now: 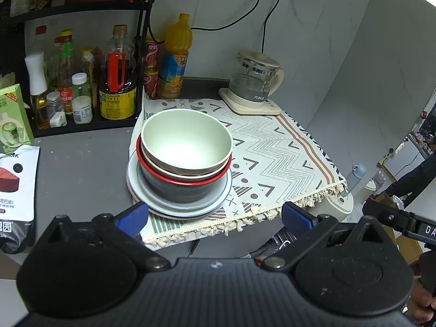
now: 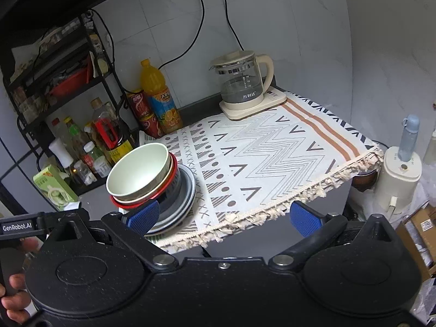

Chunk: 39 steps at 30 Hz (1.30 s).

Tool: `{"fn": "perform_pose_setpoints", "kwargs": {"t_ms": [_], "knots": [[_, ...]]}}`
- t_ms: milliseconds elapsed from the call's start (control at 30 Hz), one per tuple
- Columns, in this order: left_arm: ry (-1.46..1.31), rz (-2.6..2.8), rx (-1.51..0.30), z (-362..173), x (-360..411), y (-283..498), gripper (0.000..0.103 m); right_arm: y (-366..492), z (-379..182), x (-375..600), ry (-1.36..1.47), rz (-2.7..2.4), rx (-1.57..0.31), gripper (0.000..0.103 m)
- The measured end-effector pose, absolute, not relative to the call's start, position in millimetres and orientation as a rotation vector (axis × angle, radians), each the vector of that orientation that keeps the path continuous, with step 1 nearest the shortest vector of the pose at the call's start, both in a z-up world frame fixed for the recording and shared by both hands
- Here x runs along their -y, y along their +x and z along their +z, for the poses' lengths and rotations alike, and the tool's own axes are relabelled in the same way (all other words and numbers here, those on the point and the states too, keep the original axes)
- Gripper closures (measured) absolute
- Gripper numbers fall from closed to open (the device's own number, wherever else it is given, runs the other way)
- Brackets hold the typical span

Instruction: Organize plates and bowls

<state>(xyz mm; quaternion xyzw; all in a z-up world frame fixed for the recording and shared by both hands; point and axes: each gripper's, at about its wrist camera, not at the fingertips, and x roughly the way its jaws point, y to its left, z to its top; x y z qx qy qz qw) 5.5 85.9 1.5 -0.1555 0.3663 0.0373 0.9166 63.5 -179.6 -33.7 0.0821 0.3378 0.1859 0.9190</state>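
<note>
Two grippers, both with jaws spread wide and nothing between them, hang just off the near edge of the counter (image 1: 81, 163) — that is how I stand. Going left to right: my left gripper (image 1: 215, 216) faces the stack of plates and bowls (image 1: 181, 169) almost head-on, with the stack straight ahead and a little left of centre between my blue pads, close in front of the left pad. My right gripper (image 2: 223, 216) sits further right, so from it the stack (image 2: 152, 179) lies off to the left, partly hidden behind its left pad. I judge the left one the nearer and better lined up.

All the dishes I can see are in one pile at the near-left corner of the patterned cloth (image 1: 272, 147), its edge overhanging the cloth's left side onto bare grey counter. At the bottom lie flat plates (image 1: 174, 209), pale with a blue-grey rim; on them a dark bowl (image 1: 177, 189), then a red-rimmed one (image 1: 182, 181), then a pale green bowl (image 1: 188, 141) on top, nested and open side up. Being round, the pile has no long axis; from the right view the top bowls tilt slightly leftward.

Further right the cloth is bare as far as the glass kettle (image 1: 254, 84) at its far edge. A single nested pile fits dishes already gathered, or a pile waiting to be sorted out — I cannot say which
</note>
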Motion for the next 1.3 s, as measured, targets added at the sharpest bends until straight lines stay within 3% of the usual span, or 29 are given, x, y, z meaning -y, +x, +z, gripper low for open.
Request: {"fn": "perform_pose_setpoints", "kwargs": {"t_ms": [1300], "knots": [[-0.244, 0.073, -0.793, 0, -66, -42, 0.001, 11, -41, 185, 0.121, 0.370, -0.703, 0.000]]}}
